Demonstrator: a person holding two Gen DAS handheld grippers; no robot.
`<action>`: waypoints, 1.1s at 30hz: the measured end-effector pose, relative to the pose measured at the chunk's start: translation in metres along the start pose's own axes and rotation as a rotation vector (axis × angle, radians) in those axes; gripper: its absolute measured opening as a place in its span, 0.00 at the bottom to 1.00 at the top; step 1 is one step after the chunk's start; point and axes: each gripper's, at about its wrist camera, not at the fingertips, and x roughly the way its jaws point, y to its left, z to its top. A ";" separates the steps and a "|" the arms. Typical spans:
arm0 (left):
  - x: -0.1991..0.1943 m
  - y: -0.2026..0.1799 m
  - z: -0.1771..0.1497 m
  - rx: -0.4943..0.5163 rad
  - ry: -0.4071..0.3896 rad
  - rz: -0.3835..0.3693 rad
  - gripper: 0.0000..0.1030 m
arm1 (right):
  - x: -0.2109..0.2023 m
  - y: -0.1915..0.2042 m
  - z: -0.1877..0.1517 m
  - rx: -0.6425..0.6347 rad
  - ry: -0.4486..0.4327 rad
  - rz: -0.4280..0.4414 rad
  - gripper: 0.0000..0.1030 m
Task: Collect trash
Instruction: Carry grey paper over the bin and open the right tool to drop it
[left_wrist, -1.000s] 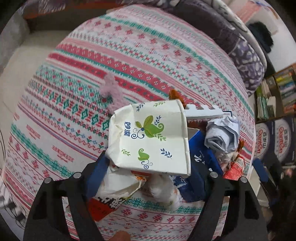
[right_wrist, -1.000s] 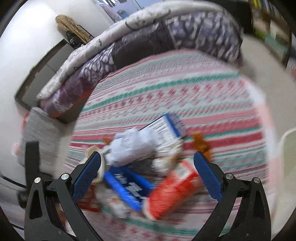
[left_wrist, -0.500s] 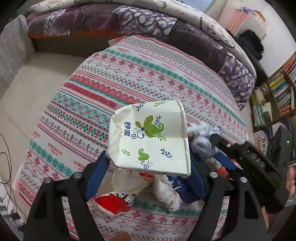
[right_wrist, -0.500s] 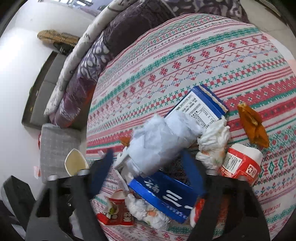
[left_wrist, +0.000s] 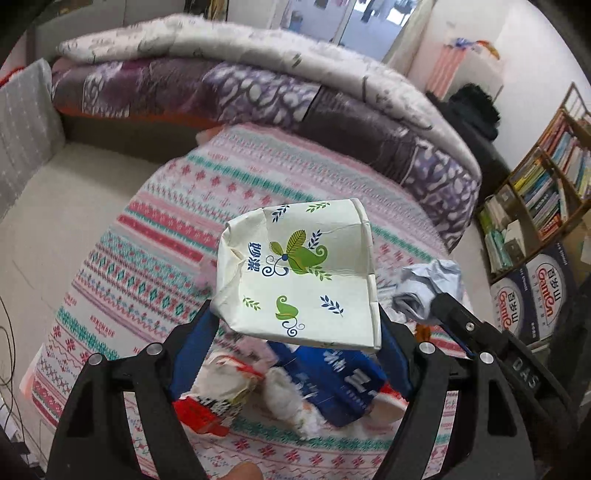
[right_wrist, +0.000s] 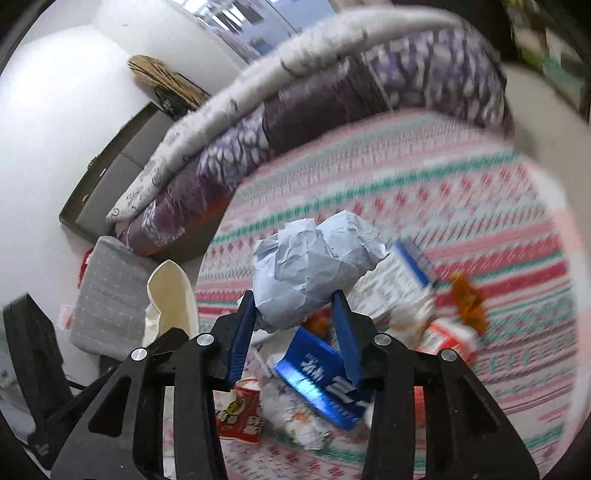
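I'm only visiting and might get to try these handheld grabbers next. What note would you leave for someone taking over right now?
Left gripper: clamped on the crushed cream paper cup with green leaf print, held above the patterned blanket.
Right gripper: jaws just closed on the crumpled pale-blue paper ball.
Done: two pieces picked up.
Left on the blanket: blue carton, red-and-white wrapper, white tissue wad, orange scrap. No bin in view.

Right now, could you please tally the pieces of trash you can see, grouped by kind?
Paper cup, flattened, held: 1
Crumpled paper ball, held: 1
Blue cartons: 2
Red packets: 2
Orange wrapper: 1
White tissue wad: 1
Total: 8
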 end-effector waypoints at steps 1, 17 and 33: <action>-0.003 -0.004 0.000 0.005 -0.017 0.000 0.75 | -0.008 -0.001 0.001 -0.015 -0.027 -0.014 0.39; -0.026 -0.107 -0.046 0.167 -0.294 0.115 0.76 | -0.112 -0.044 -0.016 -0.217 -0.443 -0.413 0.39; 0.005 -0.191 -0.103 0.292 -0.210 0.018 0.76 | -0.151 -0.140 -0.033 -0.094 -0.377 -0.622 0.40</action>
